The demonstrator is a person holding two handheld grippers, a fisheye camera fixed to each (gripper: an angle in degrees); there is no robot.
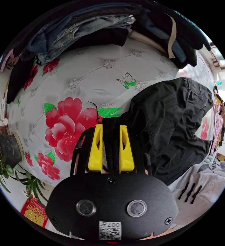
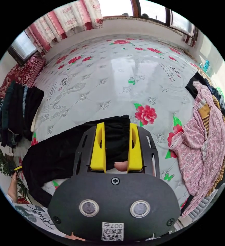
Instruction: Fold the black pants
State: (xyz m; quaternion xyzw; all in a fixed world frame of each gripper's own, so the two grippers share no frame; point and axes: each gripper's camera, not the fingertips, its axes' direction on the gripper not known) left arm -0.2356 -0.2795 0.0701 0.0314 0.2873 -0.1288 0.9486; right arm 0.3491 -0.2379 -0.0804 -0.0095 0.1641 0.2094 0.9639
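The black pants [image 2: 66,153] lie crumpled across the floral mattress [image 2: 112,77] — matte, bunched, one end [image 1: 111,128] lifted in a narrow fold.

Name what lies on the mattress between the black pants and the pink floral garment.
In the right gripper view, bare mattress with a printed red flower separates the black pants from the pink floral garment.

Black cloth pants [image 1: 168,123]: looking matt and softly creased.
Glossy quilted floral bed cover [image 2: 117,66]: reflecting window light.
Smooth yellow plastic fingers [image 1: 125,151]: showing a slight sheen.
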